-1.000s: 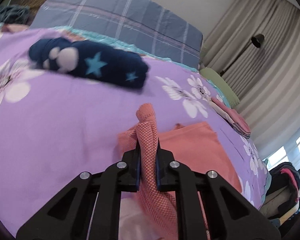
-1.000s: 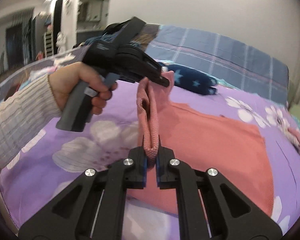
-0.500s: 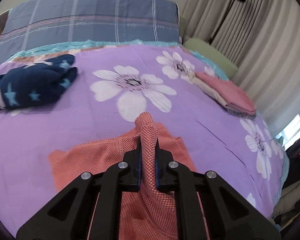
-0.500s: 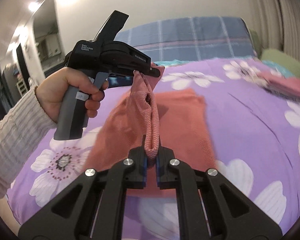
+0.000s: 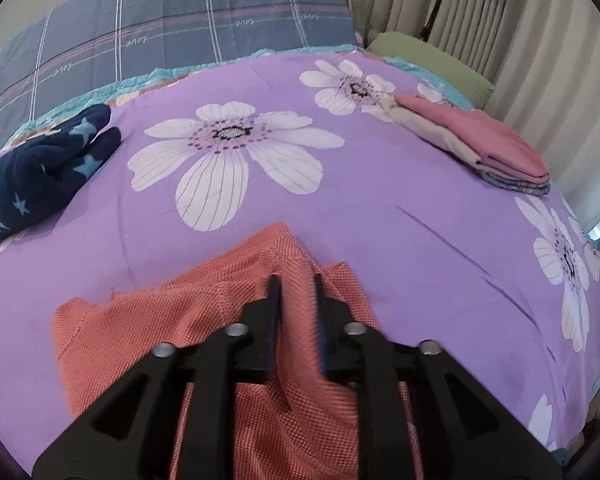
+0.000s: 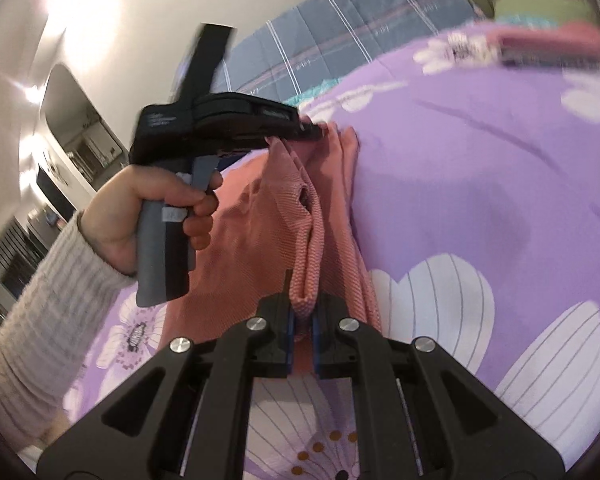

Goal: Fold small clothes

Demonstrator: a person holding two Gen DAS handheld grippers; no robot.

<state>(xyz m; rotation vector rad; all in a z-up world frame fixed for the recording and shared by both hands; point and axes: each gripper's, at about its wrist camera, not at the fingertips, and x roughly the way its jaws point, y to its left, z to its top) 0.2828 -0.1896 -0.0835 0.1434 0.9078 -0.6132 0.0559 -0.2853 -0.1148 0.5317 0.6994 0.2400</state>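
A coral-orange knit garment (image 5: 204, 320) lies partly on the purple flowered bedspread (image 5: 380, 216). My left gripper (image 5: 296, 292) has its jaws slightly apart with a fold of the garment still between them. My right gripper (image 6: 302, 316) is shut on another edge of the garment (image 6: 308, 240), which hangs stretched between the two grippers. The left gripper (image 6: 320, 132) shows in the right wrist view, held by a hand in a knit sleeve.
A navy star-print bundle (image 5: 40, 172) lies at the left. A stack of folded pink and grey clothes (image 5: 484, 148) sits at the far right. A blue plaid pillow (image 5: 172, 28) and a green pillow (image 5: 432, 64) line the headboard side; curtains (image 5: 500, 20) hang behind.
Both grippers swung right across the bed carrying the garment and lowered it. The left gripper's jaws have parted a little and the fabric now lies lower on the bedspread.
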